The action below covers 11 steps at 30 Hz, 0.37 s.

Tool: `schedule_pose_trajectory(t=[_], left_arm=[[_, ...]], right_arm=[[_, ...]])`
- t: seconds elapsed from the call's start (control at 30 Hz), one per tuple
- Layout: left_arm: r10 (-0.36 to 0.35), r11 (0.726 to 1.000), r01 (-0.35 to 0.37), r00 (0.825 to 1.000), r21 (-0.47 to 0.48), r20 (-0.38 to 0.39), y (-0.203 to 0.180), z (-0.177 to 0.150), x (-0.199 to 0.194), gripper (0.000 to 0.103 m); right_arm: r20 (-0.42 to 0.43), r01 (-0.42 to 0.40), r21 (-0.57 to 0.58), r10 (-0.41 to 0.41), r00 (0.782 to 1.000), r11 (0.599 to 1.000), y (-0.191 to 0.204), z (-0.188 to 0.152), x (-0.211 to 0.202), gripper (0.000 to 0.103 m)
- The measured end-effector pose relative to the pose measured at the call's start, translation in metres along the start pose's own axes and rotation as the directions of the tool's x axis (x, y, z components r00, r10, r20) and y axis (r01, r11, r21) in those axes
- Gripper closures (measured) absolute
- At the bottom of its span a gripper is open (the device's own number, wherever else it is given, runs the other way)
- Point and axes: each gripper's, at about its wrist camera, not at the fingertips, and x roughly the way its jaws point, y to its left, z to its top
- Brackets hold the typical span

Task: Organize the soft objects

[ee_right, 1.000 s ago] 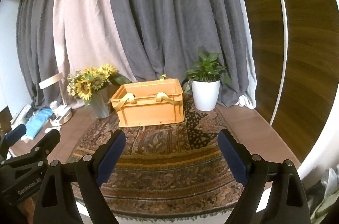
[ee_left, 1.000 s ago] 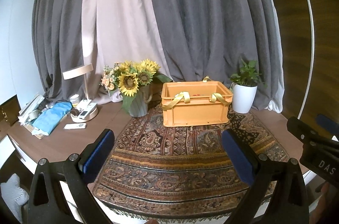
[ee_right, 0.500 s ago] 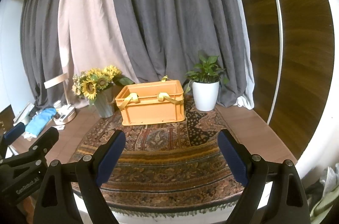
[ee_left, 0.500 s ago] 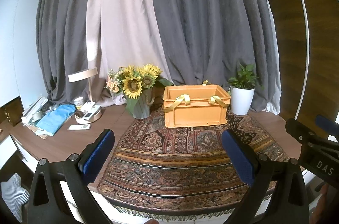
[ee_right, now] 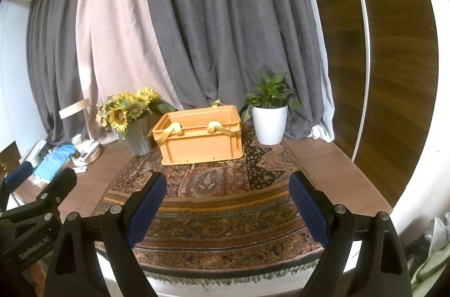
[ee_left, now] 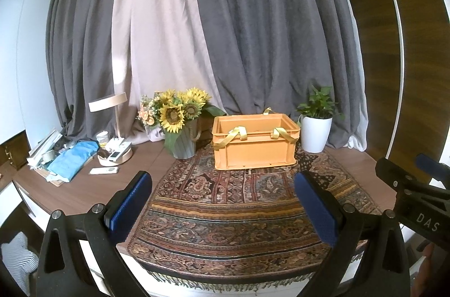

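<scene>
my left tool and my right tool are both spread wide with nothing between the blue pads, held above the near edge of the patterned rug on the bench. the orange crate stands at the far end of the rug, yellow straps draped over its rim, between the sunflower vase and the white potted plant.
</scene>
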Motion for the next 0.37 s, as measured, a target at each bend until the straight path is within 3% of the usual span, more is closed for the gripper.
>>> schedule_pose_trajectory(t=[0.37], left_arm=[[-0.005, 1.000, 0.005, 1.000, 0.001, -0.002, -0.0021, -0.0009, -0.0016, 0.000]], right_arm=[[-0.002, 0.010, 0.005, -0.010, 1.000, 1.000, -0.0038, -0.0012, -0.0032, 0.014]])
